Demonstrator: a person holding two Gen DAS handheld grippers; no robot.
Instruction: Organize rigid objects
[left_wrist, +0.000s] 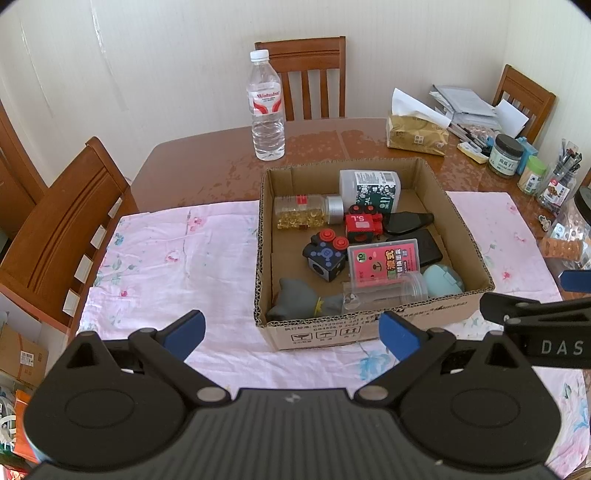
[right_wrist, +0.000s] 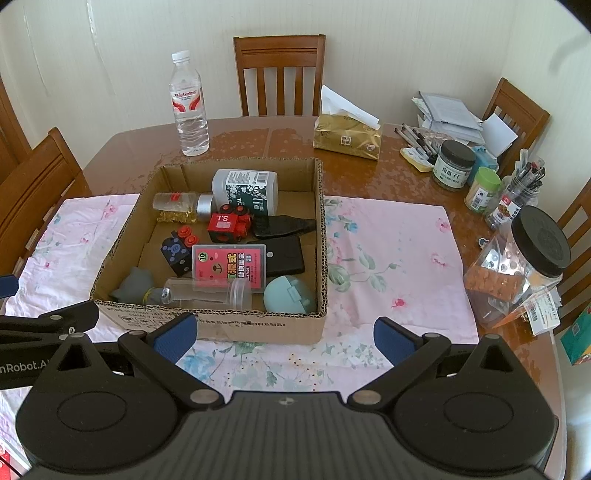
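Note:
An open cardboard box (left_wrist: 369, 332) (right_wrist: 258, 326) sits on a pink floral cloth (left_wrist: 166, 258) (right_wrist: 399, 251). It holds a white bottle (left_wrist: 369, 186) (right_wrist: 245, 186), a capsule jar (left_wrist: 306, 214), a red block toy (left_wrist: 364, 225) (right_wrist: 229, 223), a dark cube toy (left_wrist: 325, 258), a pink card case (left_wrist: 386, 262) (right_wrist: 229, 266), a clear tube (left_wrist: 384, 293), a grey shark toy (left_wrist: 295, 301) and a teal case (right_wrist: 290, 295). My left gripper (left_wrist: 291, 334) is open and empty in front of the box. My right gripper (right_wrist: 284, 336) is open and empty at the box's near right corner.
A water bottle (left_wrist: 266, 107) (right_wrist: 188, 105) stands behind the box. A tissue pack (right_wrist: 347, 138), jars (right_wrist: 454, 164), pens and a large black-lidded jar (right_wrist: 524, 262) crowd the table's right side. Wooden chairs (left_wrist: 62, 229) surround the table.

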